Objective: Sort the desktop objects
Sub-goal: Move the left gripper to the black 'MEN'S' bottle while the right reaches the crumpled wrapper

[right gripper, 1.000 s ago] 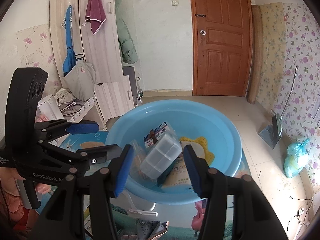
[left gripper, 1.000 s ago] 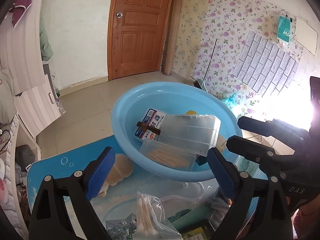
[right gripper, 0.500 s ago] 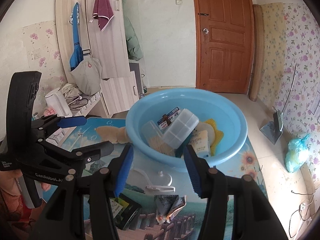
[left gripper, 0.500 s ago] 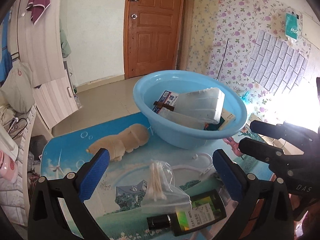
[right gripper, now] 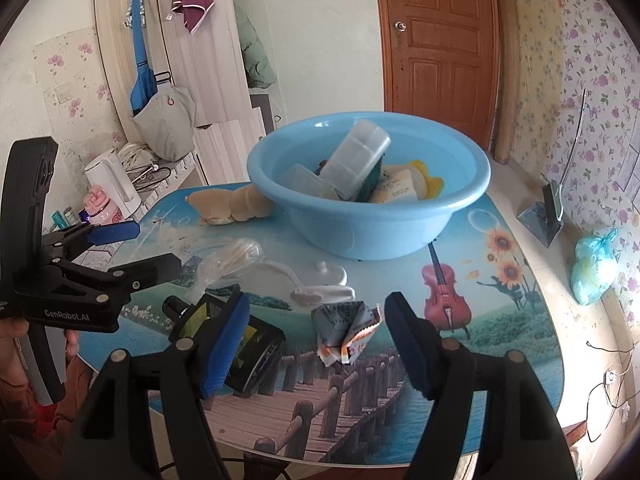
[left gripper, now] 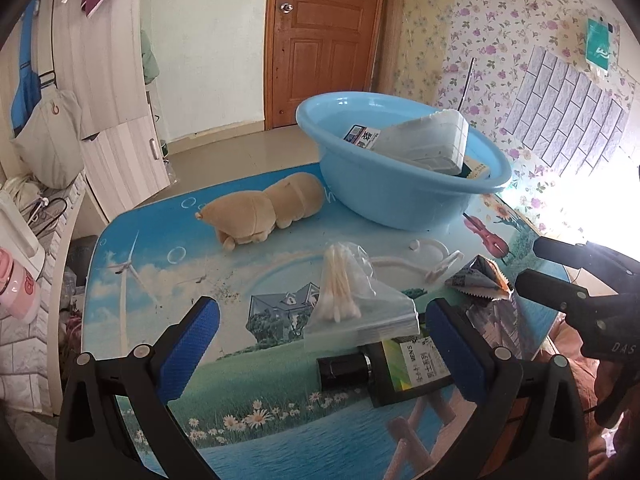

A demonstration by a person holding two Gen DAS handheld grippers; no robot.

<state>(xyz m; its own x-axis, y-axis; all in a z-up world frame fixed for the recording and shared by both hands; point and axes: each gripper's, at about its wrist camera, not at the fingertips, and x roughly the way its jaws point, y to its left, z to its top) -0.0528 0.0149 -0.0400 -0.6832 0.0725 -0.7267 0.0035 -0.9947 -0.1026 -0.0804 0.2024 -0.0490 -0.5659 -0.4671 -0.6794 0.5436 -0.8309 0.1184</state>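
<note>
A blue basin (left gripper: 400, 196) (right gripper: 372, 224) at the table's far side holds a clear divided box (left gripper: 428, 136) (right gripper: 354, 158), a small printed carton (left gripper: 362, 136) and other items. On the table lie a tan plush toy (left gripper: 260, 210) (right gripper: 230, 206), a bag of cotton swabs (left gripper: 348, 292) (right gripper: 228, 260), a dark bottle box (left gripper: 400, 364) (right gripper: 240, 340), a white hook (left gripper: 432, 258) (right gripper: 320, 280) and a crumpled wrapper (left gripper: 480, 280) (right gripper: 346, 330). My left gripper (left gripper: 316, 348) is open over the swab bag and bottle box. My right gripper (right gripper: 318, 338) is open around the wrapper.
The table (left gripper: 140, 280) has a printed landscape top. A white kettle (right gripper: 114, 186) and a pink cup (right gripper: 100, 206) stand on a shelf to the left. A door (right gripper: 436, 48) and a wardrobe (right gripper: 192, 56) are behind.
Both grippers have pulled back from the basin toward the table's near edge. The loose objects on the table have come into view between the fingers.
</note>
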